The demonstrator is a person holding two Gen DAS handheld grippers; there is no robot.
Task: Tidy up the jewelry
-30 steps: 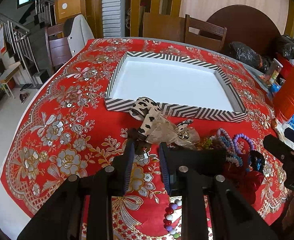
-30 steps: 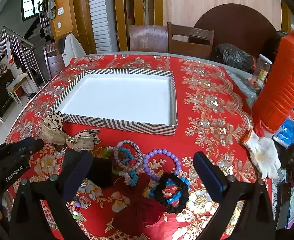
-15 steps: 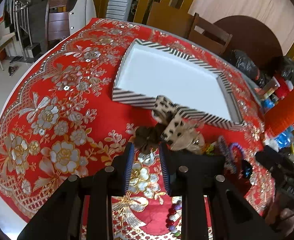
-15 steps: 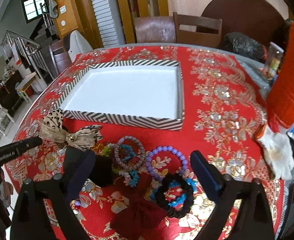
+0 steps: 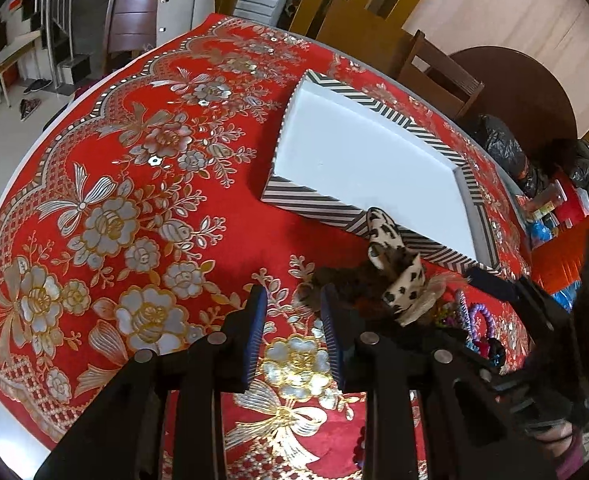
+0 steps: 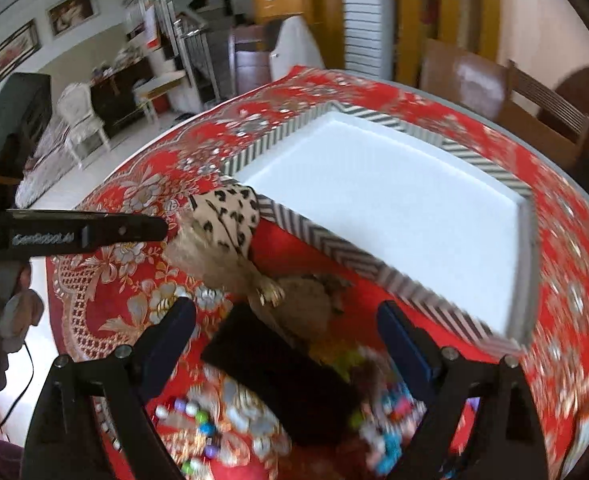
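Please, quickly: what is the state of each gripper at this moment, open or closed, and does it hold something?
Left gripper: open, jaws just opening, nothing between the fingers.
Right gripper: open wide, holding nothing, above the leopard-print bow.

Shiny embroidered tablecloth [image 5: 142,208], matt tray [image 5: 374,168]

Two handheld grippers, both angled steeply downward.
Left gripper [image 5: 292,308] jaws narrowly parted, having just widened slightly, gripping nothing; right gripper [image 6: 286,318] jaws spread wide, empty.
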